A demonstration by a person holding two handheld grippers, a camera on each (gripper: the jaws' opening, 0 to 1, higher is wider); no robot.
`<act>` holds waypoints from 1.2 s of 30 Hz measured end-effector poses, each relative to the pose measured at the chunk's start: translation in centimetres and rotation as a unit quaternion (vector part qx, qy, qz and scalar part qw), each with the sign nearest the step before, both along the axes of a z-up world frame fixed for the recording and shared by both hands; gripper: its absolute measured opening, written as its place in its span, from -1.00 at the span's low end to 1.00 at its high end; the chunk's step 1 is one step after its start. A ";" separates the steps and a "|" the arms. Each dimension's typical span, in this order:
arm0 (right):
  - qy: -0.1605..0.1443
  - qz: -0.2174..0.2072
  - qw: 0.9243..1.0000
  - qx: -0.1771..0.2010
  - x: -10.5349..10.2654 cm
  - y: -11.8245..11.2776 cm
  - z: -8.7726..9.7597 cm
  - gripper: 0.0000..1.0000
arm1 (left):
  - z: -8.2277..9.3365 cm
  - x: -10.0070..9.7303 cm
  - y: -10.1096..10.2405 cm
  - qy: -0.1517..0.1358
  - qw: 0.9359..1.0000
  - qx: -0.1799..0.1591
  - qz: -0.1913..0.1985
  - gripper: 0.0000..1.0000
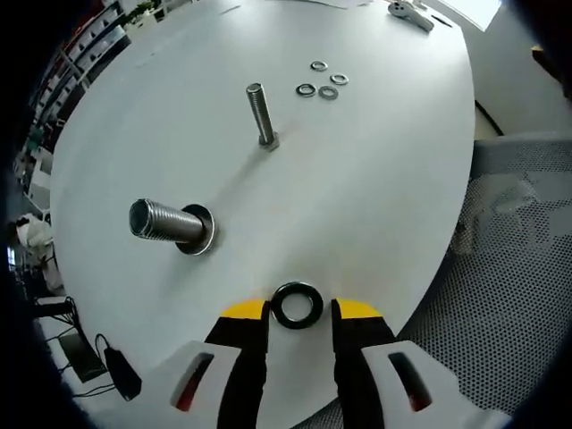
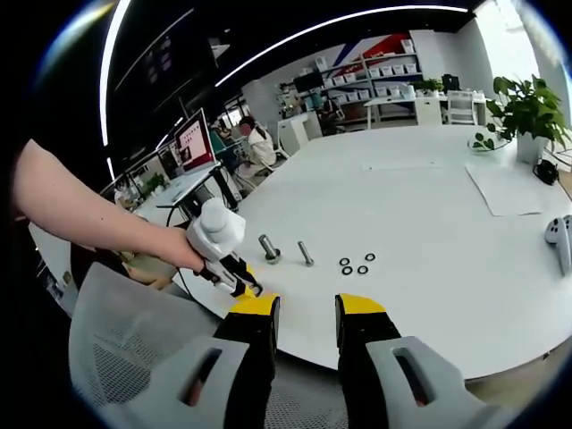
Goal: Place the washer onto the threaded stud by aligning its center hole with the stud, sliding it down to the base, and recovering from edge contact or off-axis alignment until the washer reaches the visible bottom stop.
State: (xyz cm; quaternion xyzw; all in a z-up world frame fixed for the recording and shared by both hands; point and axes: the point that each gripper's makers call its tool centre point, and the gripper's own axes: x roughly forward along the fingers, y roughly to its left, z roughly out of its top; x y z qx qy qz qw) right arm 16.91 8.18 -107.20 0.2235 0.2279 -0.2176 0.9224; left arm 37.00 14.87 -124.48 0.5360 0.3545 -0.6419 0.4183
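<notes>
The left gripper [image 1: 300, 313] pinches a black washer [image 1: 298, 305]; tilted, it could catch the far-left stud's [image 1: 166, 222] threads.

No legible text, apparently, anywhere.

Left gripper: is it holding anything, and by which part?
The left gripper has a black washer between its fingers, at the outer rim; firm contact cannot be told.

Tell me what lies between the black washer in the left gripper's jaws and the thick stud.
Nothing: in the left gripper view, only bare white table separates the black washer from the thick stud.
</notes>
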 end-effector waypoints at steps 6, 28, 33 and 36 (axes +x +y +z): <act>0.001 0.001 1.000 0.000 0.0 -0.1 -0.2 -0.44 | 0.2 0.0 0.1 -0.001 1.000 -0.005 -0.001 -0.57; 0.002 -0.001 1.000 -0.001 0.0 -0.2 -0.3 -0.44 | 0.3 -0.1 0.0 0.008 1.000 -0.022 0.013 -0.61; 0.003 -0.002 1.000 -0.001 -0.1 -0.2 -0.2 -0.44 | 0.3 0.1 0.2 0.005 0.999 -0.031 0.016 -0.62; 0.005 -0.001 1.000 0.000 -0.1 -0.3 -0.4 -0.44 | 0.2 0.2 0.1 0.009 0.999 -0.031 0.020 -0.62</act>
